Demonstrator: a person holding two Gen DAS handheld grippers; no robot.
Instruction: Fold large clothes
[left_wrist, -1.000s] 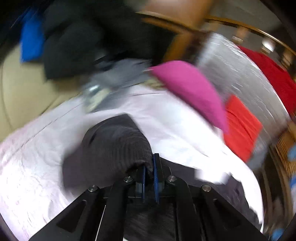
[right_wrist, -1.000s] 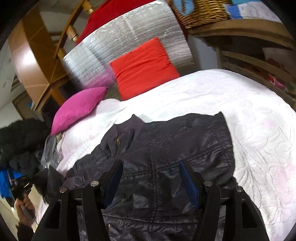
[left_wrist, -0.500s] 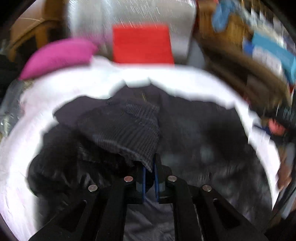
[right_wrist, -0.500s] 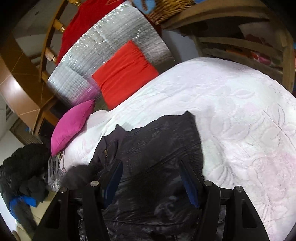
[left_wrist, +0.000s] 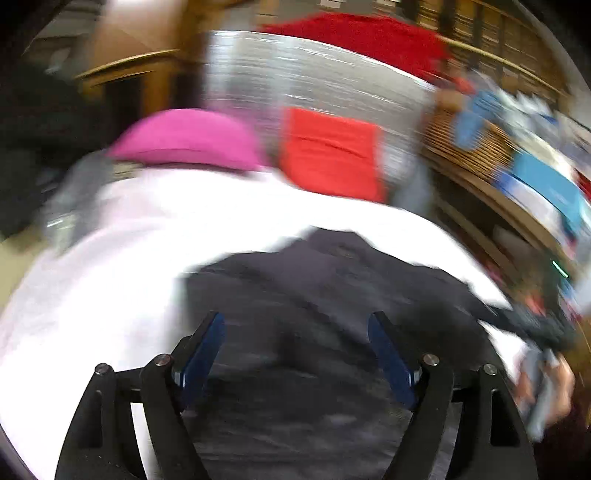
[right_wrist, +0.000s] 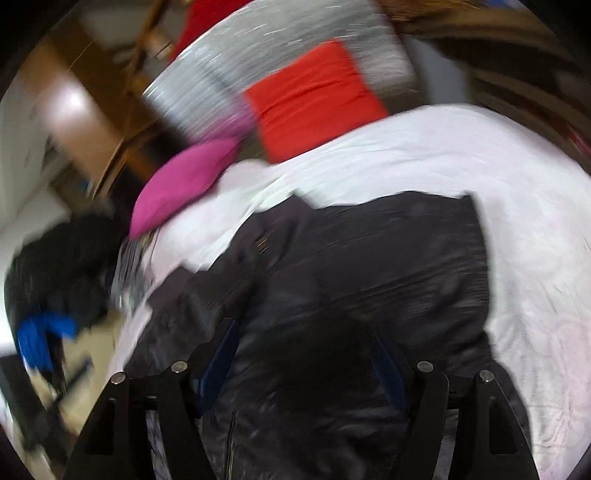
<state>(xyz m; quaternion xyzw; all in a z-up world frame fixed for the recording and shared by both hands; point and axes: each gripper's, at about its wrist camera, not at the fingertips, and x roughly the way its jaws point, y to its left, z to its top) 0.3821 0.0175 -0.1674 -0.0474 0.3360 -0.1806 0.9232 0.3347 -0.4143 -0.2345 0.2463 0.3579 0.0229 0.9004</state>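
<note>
We have the dark jacket (right_wrist: 369, 288) spread on the white bedcover (right_wrist: 517, 192), partly folded. Our left gripper (left_wrist: 295, 343) and right gripper (right_wrist: 306, 350) both hover over it with jaws wide, holding nothing. Next, we judge, comes pinching an edge to fold across.

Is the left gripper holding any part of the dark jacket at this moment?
No, the left gripper is open, its blue pads wide apart with nothing pinched between them, above the dark jacket.

Open white bedspread (right_wrist: 461, 155) lies right of the dark jacket (right_wrist: 369, 266); pink pillow (right_wrist: 184, 181) and red cushion (right_wrist: 314, 99) block the far end.
</note>
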